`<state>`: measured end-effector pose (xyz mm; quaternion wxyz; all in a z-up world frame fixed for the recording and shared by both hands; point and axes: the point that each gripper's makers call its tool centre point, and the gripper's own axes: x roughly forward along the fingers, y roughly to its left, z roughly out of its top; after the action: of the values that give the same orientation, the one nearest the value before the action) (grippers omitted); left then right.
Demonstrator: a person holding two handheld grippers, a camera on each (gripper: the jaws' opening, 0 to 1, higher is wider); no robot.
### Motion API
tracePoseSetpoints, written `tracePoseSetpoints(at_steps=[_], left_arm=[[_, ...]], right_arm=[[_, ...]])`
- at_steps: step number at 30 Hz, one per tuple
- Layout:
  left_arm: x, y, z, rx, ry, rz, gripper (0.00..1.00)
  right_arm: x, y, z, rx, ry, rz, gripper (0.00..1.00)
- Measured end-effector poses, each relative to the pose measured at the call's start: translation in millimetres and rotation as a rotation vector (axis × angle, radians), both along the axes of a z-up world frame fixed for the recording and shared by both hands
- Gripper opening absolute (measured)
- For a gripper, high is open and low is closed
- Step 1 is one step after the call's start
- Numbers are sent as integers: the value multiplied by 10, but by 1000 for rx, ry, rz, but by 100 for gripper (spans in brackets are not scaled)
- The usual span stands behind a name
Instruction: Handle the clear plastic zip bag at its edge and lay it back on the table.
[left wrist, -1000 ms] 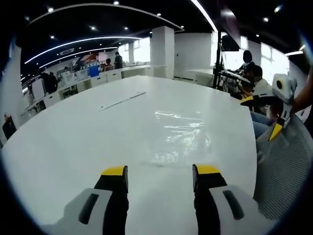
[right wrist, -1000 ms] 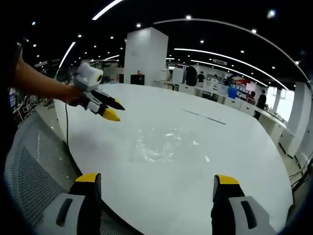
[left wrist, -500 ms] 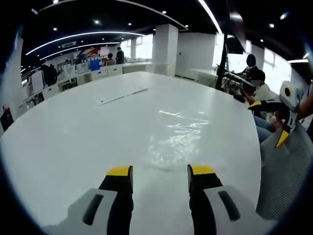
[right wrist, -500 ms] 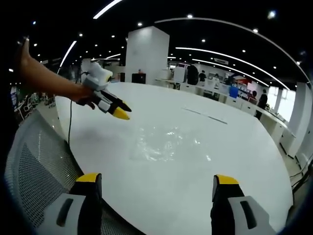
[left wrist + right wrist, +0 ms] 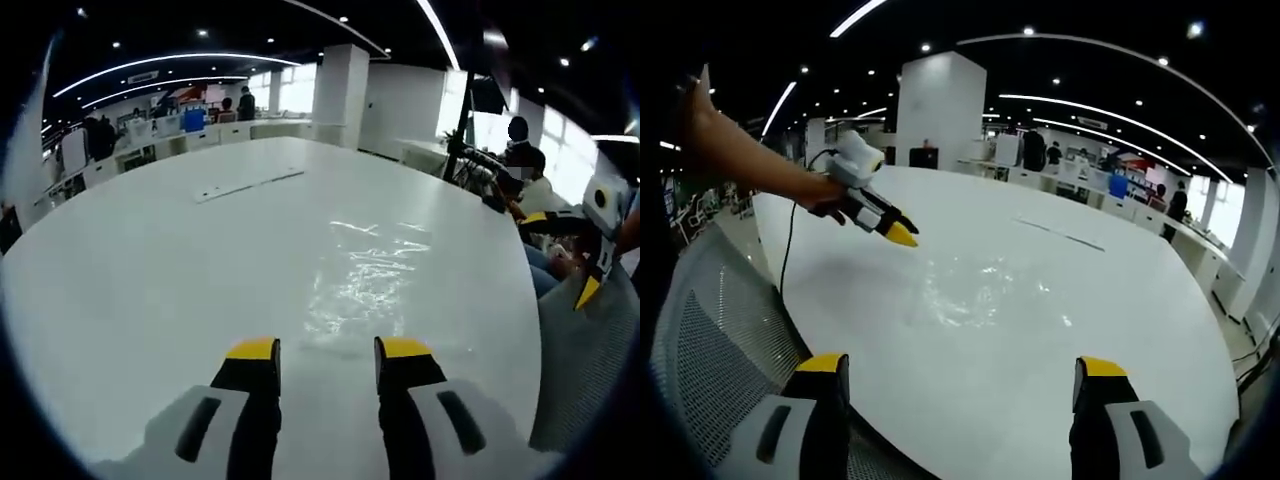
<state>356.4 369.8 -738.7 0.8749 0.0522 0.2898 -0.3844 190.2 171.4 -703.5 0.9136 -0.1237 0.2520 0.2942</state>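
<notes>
While the clear zip bag (image 5: 365, 285) lies flat on the white table (image 5: 150, 270), the left gripper (image 5: 328, 350) hovers at its near edge, jaws partly apart, empty. Right gripper (image 5: 958, 375) is wide open, holding nothing, near the table edge.

The left gripper (image 5: 326, 349) points across a large white table (image 5: 150, 260), its 2 yellow-tipped jaws apart with a narrow gap between them. Just beyond the tips lies the clear plastic zip bag (image 5: 366, 280), flat and crinkled (mostly visible as glare). A thin long strip (image 5: 248, 184) lies farther off on the table. At the right edge the right gripper (image 5: 585, 265) hangs over a grey mesh chair (image 5: 585, 370), jaws spread.
</notes>
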Motion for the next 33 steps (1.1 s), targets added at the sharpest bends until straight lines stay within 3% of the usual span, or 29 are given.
tracePoseSetpoints(at_steps=[27, 33], left_arm=[[165, -118, -247, -42, 109, 39, 20], [168, -149, -244, -37, 100, 33, 13]], right_arm=[[-1, -18, -33, -11, 16, -7, 91], [6, -31, -38, -12, 18, -13, 89]])
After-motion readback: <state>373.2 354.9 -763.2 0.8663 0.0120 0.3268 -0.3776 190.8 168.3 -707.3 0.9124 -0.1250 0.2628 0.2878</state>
